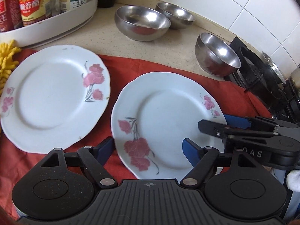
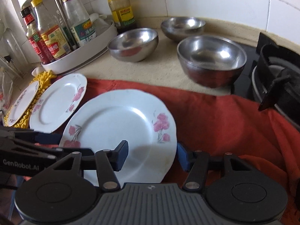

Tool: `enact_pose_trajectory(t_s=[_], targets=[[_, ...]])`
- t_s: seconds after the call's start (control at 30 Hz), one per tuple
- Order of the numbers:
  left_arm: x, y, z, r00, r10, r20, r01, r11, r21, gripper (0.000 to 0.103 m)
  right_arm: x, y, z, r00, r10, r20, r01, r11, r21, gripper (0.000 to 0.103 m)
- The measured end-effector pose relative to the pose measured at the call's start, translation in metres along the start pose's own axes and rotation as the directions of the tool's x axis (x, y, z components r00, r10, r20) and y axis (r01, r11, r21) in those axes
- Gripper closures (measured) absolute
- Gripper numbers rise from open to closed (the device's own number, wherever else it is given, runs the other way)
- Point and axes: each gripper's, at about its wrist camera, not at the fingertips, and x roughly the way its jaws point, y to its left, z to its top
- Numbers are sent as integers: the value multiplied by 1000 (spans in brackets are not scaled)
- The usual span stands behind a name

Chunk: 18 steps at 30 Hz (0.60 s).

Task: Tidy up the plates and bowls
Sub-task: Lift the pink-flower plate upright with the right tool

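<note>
Three white plates with pink flowers lie on a red cloth. The nearest plate [image 1: 168, 120] [image 2: 120, 131] sits between both grippers. My left gripper [image 1: 149, 150] is open, its fingers straddling that plate's near-left edge. My right gripper [image 2: 152, 154] is open, its fingers straddling the plate's near-right rim; it also shows in the left wrist view [image 1: 225, 125]. A second plate [image 1: 54, 97] [image 2: 58, 103] lies to the left. A third plate [image 2: 23, 103] rests on a yellow mop cloth. Three steel bowls [image 1: 142, 24] [image 1: 175, 16] [image 1: 217, 54] stand behind on the counter.
A white turntable tray [image 1: 56, 26] [image 2: 80, 56] of sauce bottles stands at the back left. A gas stove with a black pan support [image 1: 262, 71] [image 2: 277, 75] is at the right. The red cloth [image 2: 225, 123] covers the counter front. White tiled wall behind.
</note>
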Motion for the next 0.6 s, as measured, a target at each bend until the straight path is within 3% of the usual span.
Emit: enact_pose_trajectory(t_s=[0.07, 0.17, 0.27, 0.43, 0.6], targets=[[3, -3, 2, 1000, -3, 1, 3, 1000, 8, 12, 0, -1, 0, 1000, 8, 0, -8, 1000, -9, 44], [4, 2, 2, 1000, -26, 16, 26, 1000, -2, 9, -2, -5, -2, 999, 53, 6, -53, 999, -3, 38], [5, 5, 1, 998, -55, 36, 55, 998, 7, 7, -1, -3, -1, 999, 46, 8, -46, 999, -21, 39], [5, 0, 5, 999, -28, 42, 28, 1000, 0, 9, -2, -1, 1, 1000, 17, 6, -17, 999, -29, 47], [-1, 1, 6, 998, -23, 50, 24, 999, -21, 11, -9, 2, 7, 999, 28, 20, -27, 998, -65, 47]])
